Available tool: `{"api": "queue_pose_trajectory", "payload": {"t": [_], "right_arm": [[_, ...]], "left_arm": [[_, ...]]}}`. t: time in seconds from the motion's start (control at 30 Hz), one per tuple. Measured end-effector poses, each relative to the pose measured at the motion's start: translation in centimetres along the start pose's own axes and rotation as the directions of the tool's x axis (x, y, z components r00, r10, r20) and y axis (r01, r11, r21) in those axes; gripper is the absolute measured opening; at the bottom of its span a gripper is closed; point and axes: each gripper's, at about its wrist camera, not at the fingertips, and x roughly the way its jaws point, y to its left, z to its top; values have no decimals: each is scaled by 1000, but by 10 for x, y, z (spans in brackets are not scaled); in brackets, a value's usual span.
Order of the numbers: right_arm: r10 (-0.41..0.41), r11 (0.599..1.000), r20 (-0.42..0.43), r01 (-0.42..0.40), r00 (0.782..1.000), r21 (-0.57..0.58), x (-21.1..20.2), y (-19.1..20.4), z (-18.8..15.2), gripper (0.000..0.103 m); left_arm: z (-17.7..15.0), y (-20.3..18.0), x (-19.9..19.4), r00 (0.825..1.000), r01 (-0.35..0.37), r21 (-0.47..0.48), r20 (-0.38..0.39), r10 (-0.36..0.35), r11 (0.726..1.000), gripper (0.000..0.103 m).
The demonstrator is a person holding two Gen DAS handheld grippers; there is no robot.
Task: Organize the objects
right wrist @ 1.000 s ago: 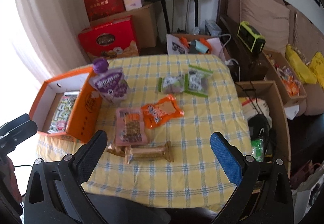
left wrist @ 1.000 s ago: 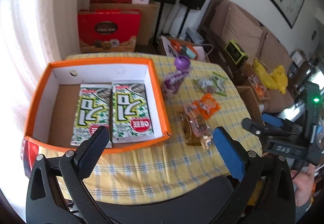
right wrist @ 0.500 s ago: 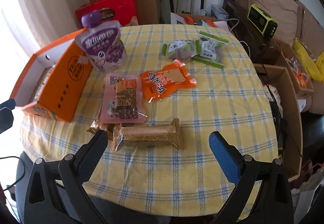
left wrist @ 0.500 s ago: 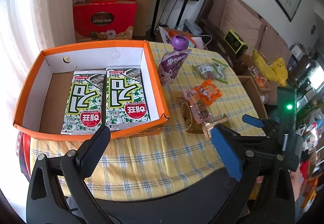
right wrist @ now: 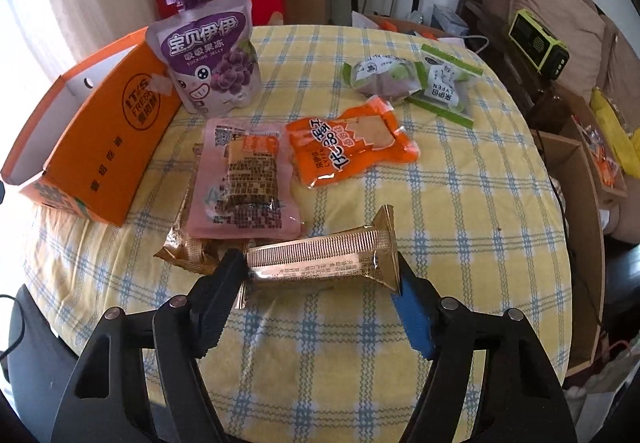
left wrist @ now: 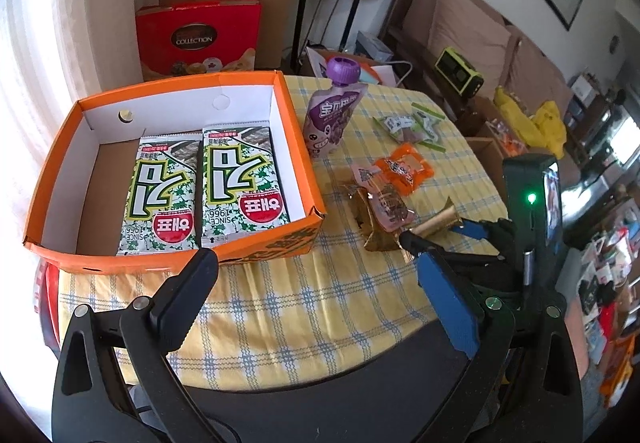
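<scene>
The surface [right wrist: 460,203], with its yellow checked cloth, fills the middle of both views. On its left side stands the orange box [left wrist: 296,147], open on top, and two green seaweed packs [left wrist: 240,183] lie flat in it, side by side; the left part of its floor is bare. Just beside the box, in the upper left of the right wrist view, a purple jelly pouch [right wrist: 212,59] stands upright. Below it lie a pink snack bag [right wrist: 244,183] and an orange snack bag [right wrist: 348,147], edges touching, and two small green-edged packets [right wrist: 408,79] are further up.

My right tongs [right wrist: 320,283] are around the gold wafer bar [right wrist: 320,259] in the lower middle of the frame: one tip is at each end of the wrapper, so I judge they are closing on its length but not yet firm. My left tongs [left wrist: 320,291] hang wide and hold nothing, near the front of the box.

To do this well, I think I should squeeze slowly, because the thin foil ends may fold, and lift straight up so the second gold wrapper [right wrist: 188,247] under the pink bag is not dragged.
</scene>
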Motion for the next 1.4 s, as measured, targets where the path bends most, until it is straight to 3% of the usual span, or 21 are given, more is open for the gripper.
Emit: {"api": "queue_pose_trajectory", "payload": {"t": [0.3, 0.73, 1.0, 1.07, 1.17, 1.4], "right_arm": [[9, 999, 20, -10, 1000, 48, -8, -19, -1, 64], [22, 983, 23, -26, 1000, 181, -34, -71, 1, 64], [20, 975, 28, -25, 999, 219, -44, -88, -7, 64], [21, 974, 26, -26, 999, 224, -44, -90, -9, 64], [33, 971, 27, -38, 999, 237, -44, -92, -13, 64], [54, 964, 37, -62, 998, 259, -49, -99, -15, 64]], "left_arm": [[-10, -21, 9, 999, 14, 54, -31, -12, 998, 97], [-16, -49, 30, 996, 39, 88, -88, -31, 995, 93], [-10, -70, 54, 991, 50, 103, -132, -36, 993, 78], [-8, -74, 63, 990, 35, 109, -142, -19, 993, 64], [-5, -79, 83, 985, 13, 116, -174, 8, 993, 54], [-4, -81, 111, 978, -54, 111, -192, 75, 992, 54]]}}
